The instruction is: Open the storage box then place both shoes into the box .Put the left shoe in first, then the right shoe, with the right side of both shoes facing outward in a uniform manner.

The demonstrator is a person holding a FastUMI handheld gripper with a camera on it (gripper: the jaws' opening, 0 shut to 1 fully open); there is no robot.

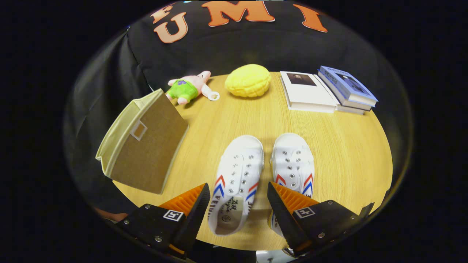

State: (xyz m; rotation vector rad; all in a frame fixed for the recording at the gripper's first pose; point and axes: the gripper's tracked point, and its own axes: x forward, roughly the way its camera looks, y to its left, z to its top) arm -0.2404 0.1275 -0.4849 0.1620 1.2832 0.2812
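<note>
The gripper [238,197] hangs above the near edge of the round wooden table [340,153], its two fingers spread wide apart and clasping nothing. Between them lies the heel end of the left shoe [237,182], a white laceless canvas sneaker with red and blue chevron stripes on its sides, toe pointing away; neither finger touches it as far as I can see. Just beside it, sole down and also toe away, is the right shoe [293,160] of the pair, its heel hidden behind the right-hand finger.

Off to the left of the shoes stands the storage box [146,146], a fabric-covered cube with a brown panel bearing a small label pocket facing the shoes and a pale cream side turned away to the left. It sits at the table's left edge, well apart from the sneakers; whether it is open I cannot tell from here.

Beyond the shoes, along the far side of the table, there is a small pink plush figure [188,87] in green shorts lying on its side, next to it a yellow bun-shaped squishy toy [248,81], then a white book [307,91] lying flat, and beside that a blue book [347,86] stacked on other volumes.
</note>
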